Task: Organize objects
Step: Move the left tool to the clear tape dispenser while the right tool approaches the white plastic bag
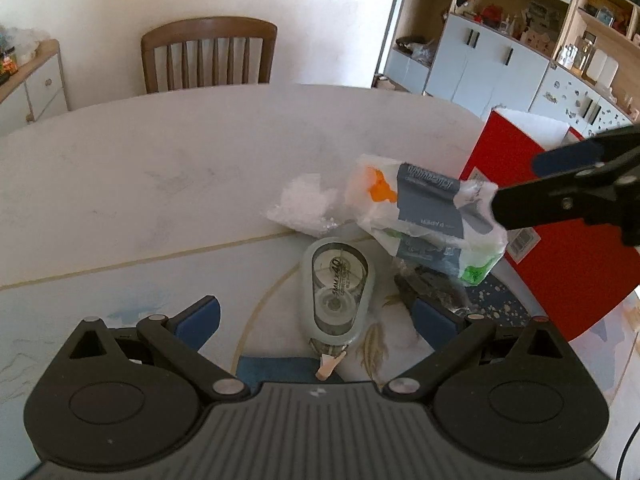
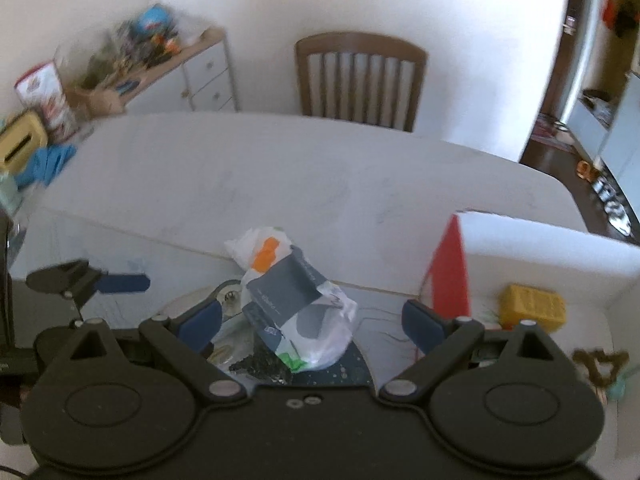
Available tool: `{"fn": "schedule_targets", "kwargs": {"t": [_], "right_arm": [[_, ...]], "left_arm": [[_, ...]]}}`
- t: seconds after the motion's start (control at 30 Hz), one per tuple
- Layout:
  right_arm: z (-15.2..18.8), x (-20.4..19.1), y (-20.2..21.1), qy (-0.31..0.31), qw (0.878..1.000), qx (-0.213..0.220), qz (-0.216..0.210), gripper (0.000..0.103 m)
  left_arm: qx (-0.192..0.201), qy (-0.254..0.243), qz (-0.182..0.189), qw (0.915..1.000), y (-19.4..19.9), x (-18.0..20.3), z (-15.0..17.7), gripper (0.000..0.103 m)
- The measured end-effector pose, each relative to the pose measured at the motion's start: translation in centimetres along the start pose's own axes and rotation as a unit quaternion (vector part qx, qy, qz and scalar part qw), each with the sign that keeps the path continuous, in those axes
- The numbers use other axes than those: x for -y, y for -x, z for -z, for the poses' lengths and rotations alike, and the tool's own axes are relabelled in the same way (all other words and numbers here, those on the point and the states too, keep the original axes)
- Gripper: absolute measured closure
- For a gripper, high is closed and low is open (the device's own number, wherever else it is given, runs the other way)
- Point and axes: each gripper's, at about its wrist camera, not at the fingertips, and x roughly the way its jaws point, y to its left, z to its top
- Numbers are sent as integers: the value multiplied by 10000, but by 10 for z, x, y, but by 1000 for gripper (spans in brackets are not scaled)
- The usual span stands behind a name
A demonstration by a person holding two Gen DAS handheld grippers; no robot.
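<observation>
Left wrist: the left gripper (image 1: 316, 320) is spread wide, astride the tape dispenser (image 1: 338, 286), whose long axis runs straight ahead between the fingers. Right wrist: the right gripper (image 2: 310, 318) is also wide, the packet (image 2: 298, 300) between its fingers; contact unclear.

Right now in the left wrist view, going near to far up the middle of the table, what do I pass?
Correction tape dispenser → crumpled clear plastic → bare white tabletop → wooden chair.
</observation>
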Motion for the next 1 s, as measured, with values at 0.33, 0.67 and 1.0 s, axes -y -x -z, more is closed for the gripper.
{"fn": "schedule_targets", "kwargs": {"t": [0.33, 0.67, 1.0], "right_arm": [[-8, -5, -36, 421, 9981, -431, -92, 9], [-8, -14, -51, 557, 9971, -497, -134, 17], [-5, -14, -56, 416, 9973, -581, -166, 42]], "left_arm": [[-8, -94, 42, 9999, -17, 5, 5, 7], [88, -256, -12, 9996, -19, 15, 7, 38], [95, -421, -157, 9989, -16, 27, 6, 58]]}}
